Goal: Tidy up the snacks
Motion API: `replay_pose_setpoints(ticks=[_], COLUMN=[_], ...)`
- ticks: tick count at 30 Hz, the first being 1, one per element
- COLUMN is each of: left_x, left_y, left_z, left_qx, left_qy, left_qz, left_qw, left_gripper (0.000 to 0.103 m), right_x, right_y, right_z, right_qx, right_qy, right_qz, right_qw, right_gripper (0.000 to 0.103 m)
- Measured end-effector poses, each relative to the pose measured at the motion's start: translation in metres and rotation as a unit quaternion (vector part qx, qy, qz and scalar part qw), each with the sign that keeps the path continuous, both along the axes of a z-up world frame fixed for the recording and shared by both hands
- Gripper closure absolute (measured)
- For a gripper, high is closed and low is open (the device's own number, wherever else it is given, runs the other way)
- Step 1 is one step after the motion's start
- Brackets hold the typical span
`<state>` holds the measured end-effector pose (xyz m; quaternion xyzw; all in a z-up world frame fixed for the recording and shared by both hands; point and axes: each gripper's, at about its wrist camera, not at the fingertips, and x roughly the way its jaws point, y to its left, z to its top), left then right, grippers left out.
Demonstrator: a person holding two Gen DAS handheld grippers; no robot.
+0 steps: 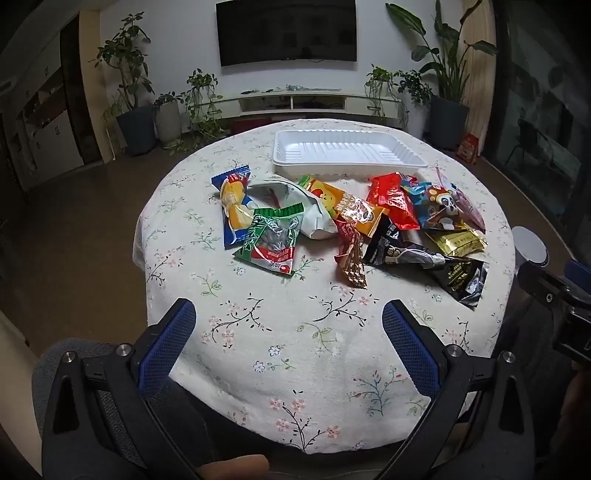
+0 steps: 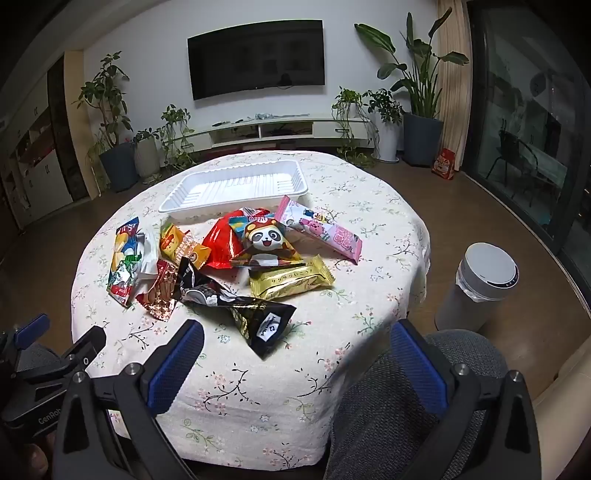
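One white tray (image 1: pixel 349 151) sits at the far side of the round table (image 1: pixel 295 350), with nothing in it. Just in front of its near rim lies a loose heap of snack packets, overlapping one another.

Packets countable in the left wrist view: one blue-and-yellow packet (image 1: pixel 233 206), one green packet (image 1: pixel 271 238), one white bag (image 1: pixel 295 201), one orange packet (image 1: pixel 343 205), one red packet (image 1: pixel 393 201), one bronze foil packet (image 1: pixel 351 254), one long black packet (image 1: pixel 424 258), one gold packet (image 1: pixel 456 240), one panda packet (image 1: pixel 436 206).

The right wrist view shows the pink packet (image 2: pixel 321 230) in full, lying at the tray's right corner; in the left wrist view it is mostly hidden behind the panda packet. The right wrist view also shows one white cylindrical bin (image 2: pixel 476 291) on the floor, right of the table.

Left gripper (image 1: pixel 288 332): jaws spread wide, holding nothing, over the near tablecloth. Right gripper (image 2: pixel 295 354): jaws spread wide, holding nothing, near the black packet's end.

Background: one wall-mounted television (image 1: pixel 286 31).
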<state>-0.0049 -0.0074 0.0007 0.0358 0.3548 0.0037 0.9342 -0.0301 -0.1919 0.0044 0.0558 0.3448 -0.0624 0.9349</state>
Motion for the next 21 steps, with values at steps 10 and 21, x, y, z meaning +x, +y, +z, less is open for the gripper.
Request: replay_pose_setpoints(ticks=[10, 21], left_x=[0.003, 0.006], left_y=[0.006, 0.006], left_z=[0.0, -0.003], left_qx=[-0.016, -0.018], left_qy=[0.006, 0.008], left_qz=[-0.002, -0.002], left_qw=[0.9999, 0.9998], left_gripper=[0.001, 0.001], right_x=[0.003, 0.0], right_y=[0.003, 0.003], right_z=[-0.002, 0.0], right_qx=[-0.004, -0.004], right_qy=[0.005, 0.006], right_qz=[0.0, 0.0], right_qw=[1.0, 1.0], right_gripper=[0.0, 0.0])
